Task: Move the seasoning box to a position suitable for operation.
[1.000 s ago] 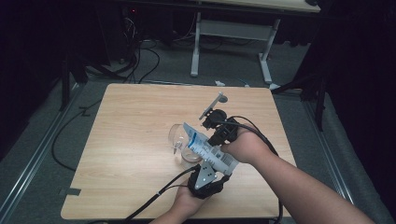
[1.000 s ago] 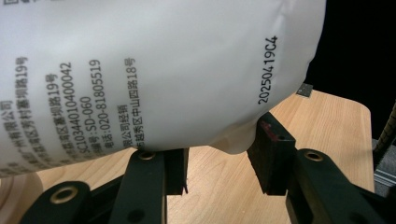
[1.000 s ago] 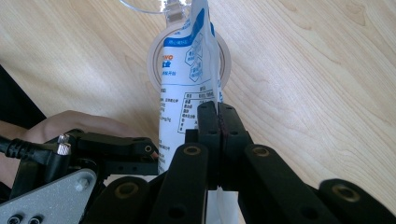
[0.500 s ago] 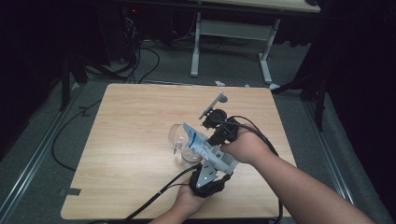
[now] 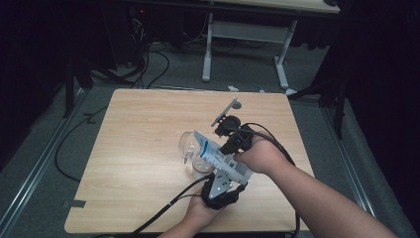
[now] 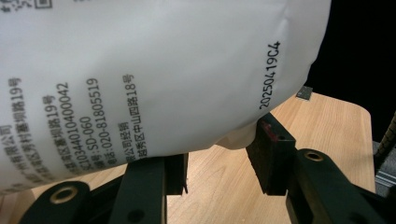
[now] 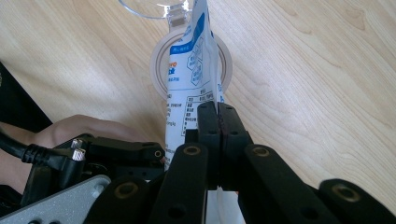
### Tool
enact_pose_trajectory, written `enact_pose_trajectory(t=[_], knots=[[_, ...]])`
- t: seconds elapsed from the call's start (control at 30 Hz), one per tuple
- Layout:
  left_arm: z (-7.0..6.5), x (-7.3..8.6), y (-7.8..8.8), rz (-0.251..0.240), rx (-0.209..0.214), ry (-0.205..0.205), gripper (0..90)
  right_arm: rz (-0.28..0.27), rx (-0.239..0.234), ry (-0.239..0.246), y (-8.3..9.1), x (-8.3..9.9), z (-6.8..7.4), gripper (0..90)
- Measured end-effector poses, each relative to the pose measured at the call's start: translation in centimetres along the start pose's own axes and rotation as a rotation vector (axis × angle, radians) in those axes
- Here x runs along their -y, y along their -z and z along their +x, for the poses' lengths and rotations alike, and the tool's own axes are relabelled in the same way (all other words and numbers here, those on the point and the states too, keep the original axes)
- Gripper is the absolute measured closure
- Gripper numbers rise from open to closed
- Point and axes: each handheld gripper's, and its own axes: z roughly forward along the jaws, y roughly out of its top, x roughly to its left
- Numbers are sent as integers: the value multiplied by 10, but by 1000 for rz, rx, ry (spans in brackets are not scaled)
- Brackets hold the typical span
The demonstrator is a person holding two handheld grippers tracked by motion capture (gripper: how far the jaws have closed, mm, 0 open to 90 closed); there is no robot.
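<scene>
High view: a white-and-blue pouch (image 5: 218, 154) is held over the wooden table (image 5: 143, 129), long axis running from about 10 o'clock down to 4 o'clock. Its upper end is tipped toward a clear glass container (image 5: 189, 148) lying just at 9 o'clock of it. The left gripper (image 5: 221, 184) sits at the pouch's 6 o'clock end, the right gripper (image 5: 233, 136) at its 1 o'clock side. Both hands are close in; the right is nearer the spout end, so the pour direction is judged to be toward 10 o'clock.

Left gripper view: the pouch (image 6: 154, 74) bulges across the frame right above the jaws. The jaws are seen part-way apart, one on each side of the pouch's lower edge, apparently pinched on it; full pad contact is not clearly seen.

Right gripper view: the right gripper (image 7: 217, 116) is clamped tight, jaws pressed together on a thin edge of the pouch (image 7: 191, 70), which runs straight out toward 12 o'clock. A round clear lid or base (image 7: 161, 65) lies under it on the table, the glass rim (image 7: 149, 9) just beyond at 12 o'clock.
</scene>
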Motion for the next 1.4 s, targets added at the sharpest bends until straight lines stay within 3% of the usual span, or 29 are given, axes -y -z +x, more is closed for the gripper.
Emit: enact_pose_trajectory(t=[1.4], knots=[[4, -1, 2, -14, 1, -8, 611, 3, 13, 5, 1, -5, 0, 899]])
